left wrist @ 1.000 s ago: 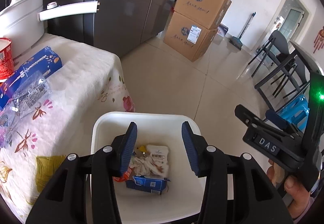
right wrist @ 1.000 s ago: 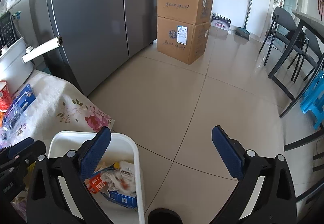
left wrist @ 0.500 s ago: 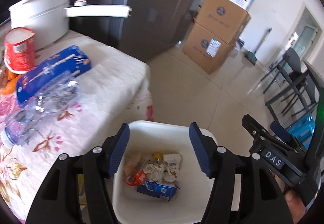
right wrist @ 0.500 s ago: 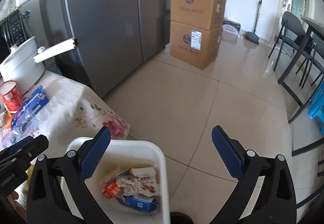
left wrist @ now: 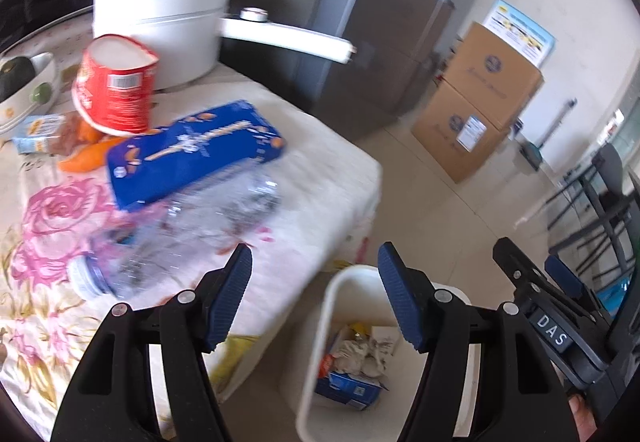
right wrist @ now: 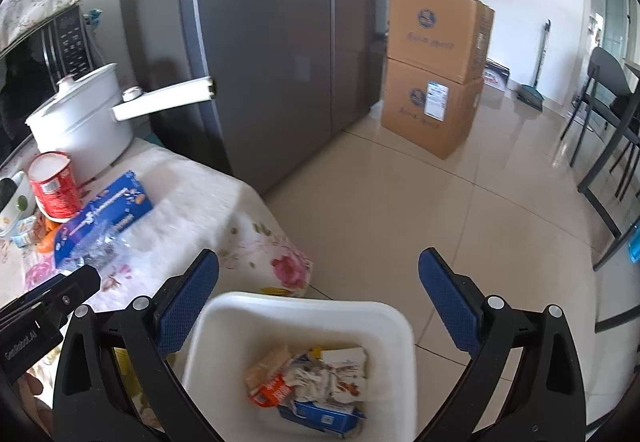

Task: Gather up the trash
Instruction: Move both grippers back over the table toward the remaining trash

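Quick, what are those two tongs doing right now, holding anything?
Left tongs: open, holding nothing.
Right tongs: open, holding nothing.

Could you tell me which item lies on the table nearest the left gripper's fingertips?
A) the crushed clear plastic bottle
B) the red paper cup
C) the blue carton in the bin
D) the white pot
A: the crushed clear plastic bottle lies just ahead of the open left gripper, with the blue snack box, red paper cup and white pot farther back.
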Motion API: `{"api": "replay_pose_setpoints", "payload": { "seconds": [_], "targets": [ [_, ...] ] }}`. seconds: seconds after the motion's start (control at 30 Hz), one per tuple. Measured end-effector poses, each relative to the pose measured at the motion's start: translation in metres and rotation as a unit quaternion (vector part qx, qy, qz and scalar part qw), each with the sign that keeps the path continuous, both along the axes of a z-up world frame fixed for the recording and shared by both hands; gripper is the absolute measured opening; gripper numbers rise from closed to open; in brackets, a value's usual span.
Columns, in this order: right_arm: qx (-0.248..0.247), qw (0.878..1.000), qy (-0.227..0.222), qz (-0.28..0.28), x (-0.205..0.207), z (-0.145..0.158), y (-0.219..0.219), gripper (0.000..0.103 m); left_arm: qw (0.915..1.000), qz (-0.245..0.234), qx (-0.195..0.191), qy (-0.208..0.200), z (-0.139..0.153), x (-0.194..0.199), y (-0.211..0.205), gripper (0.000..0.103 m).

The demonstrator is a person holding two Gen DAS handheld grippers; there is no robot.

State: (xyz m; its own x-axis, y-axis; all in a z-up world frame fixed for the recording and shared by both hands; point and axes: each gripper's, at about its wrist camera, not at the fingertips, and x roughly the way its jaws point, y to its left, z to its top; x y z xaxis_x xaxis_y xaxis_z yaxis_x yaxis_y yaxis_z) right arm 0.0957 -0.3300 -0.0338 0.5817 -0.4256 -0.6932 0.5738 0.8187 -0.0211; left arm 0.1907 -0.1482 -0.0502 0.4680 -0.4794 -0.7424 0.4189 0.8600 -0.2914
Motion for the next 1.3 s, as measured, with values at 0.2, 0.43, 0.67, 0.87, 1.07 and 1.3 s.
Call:
{"api": "replay_pose_setpoints", "payload": {
  "seconds": [0.2,0.43,0.67,0.87,1.07,1.3],
  "targets": [
    [0.007,1.000,0.000,0.028,0.025,0.000,0.026,0.096,0.9992,0.039,-0.005,0.008,0.000,0.016,0.034,0.066],
    [0.005,0.998,-0.002,0.070,0.057,0.000,0.066,0.096,0.9967,0.080,-0.012,0.012,0.003,0.032,0.072,0.066],
    [0.013,0.996,-0.006,0.089,0.082,0.001,0.089,0.096,0.9911,0.130,-0.019,0.020,0.007,0.054,0.114,0.067],
    [-0.007,0.992,-0.013,0.123,0.113,0.006,0.119,0.096,0.9833,0.178,-0.025,0.032,0.002,0.077,0.148,0.067],
    [-0.023,0.988,-0.015,0.150,0.143,0.005,0.146,0.096,0.9729,0.223,-0.038,0.051,-0.008,0.105,0.176,0.067],
    [-0.040,0.983,-0.020,0.180,0.180,0.007,0.169,0.096,0.9471,0.310,-0.053,0.064,-0.033,0.150,0.220,0.067]
  ]
}}
